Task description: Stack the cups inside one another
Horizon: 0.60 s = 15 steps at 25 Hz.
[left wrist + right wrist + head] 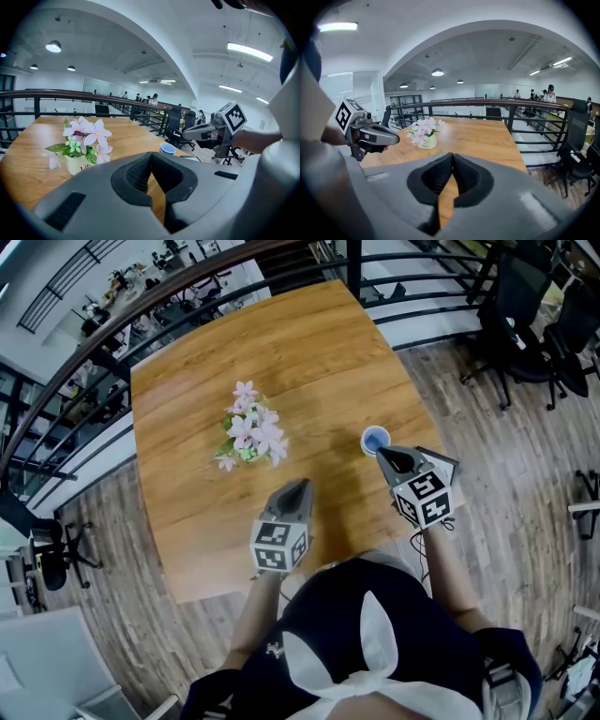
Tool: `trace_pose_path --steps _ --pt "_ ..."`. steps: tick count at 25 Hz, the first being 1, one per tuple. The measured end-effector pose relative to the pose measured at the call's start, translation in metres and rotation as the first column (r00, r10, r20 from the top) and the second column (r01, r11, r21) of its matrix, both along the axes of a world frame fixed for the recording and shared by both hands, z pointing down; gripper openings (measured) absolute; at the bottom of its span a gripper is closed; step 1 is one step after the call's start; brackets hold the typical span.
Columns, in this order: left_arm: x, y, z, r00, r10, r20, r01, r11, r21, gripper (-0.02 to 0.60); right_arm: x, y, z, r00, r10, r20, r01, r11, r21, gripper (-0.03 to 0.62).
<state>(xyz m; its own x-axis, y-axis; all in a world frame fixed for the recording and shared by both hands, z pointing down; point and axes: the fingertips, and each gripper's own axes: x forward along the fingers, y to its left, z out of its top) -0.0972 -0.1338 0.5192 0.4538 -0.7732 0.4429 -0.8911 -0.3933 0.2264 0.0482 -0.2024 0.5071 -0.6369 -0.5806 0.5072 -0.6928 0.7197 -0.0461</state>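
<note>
A small blue-and-white cup (375, 440) stands on the wooden table (309, 343) near its right edge; whether more cups are nested in it I cannot tell. My right gripper (383, 455) hovers just behind the cup, shut and empty. My left gripper (302, 486) hangs over the table's front middle, also shut with nothing in it. The left gripper view has its own jaws (151, 157) closed, with the cup (167, 148) and the right gripper (190, 134) beyond. From the right gripper view, closed jaws (452, 157) hide the cup, and the left gripper (393, 138) shows at left.
A pot of pink flowers (248, 432) stands mid-table, also in the left gripper view (82, 145) and the right gripper view (425, 133). A black railing (187, 296) runs behind the table. Office chairs (525, 324) stand on the floor at right.
</note>
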Motion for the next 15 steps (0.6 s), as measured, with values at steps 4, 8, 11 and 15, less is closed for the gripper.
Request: trace_pose_path --steps 4,8,11,15 --pt "0.005 0.006 -0.007 1.000 -0.001 -0.011 0.002 1.000 0.012 0.017 -0.010 0.022 0.005 0.999 -0.048 0.007 0.048 0.998 -0.027 -0.002" --pt "0.011 0.014 -0.013 1.000 0.004 -0.014 -0.003 1.000 0.023 0.017 -0.019 0.046 0.007 0.995 -0.094 0.020 0.095 0.994 -0.053 -0.002" --pt "0.017 0.021 -0.017 1.000 0.006 -0.015 -0.005 1.000 0.025 0.017 -0.028 0.064 0.006 0.991 -0.132 0.031 0.134 0.989 -0.067 -0.002" --pt "0.023 0.030 -0.018 1.000 0.010 -0.019 -0.009 1.000 0.030 0.017 -0.041 0.088 0.009 0.981 -0.189 0.044 0.192 0.978 -0.082 -0.002"
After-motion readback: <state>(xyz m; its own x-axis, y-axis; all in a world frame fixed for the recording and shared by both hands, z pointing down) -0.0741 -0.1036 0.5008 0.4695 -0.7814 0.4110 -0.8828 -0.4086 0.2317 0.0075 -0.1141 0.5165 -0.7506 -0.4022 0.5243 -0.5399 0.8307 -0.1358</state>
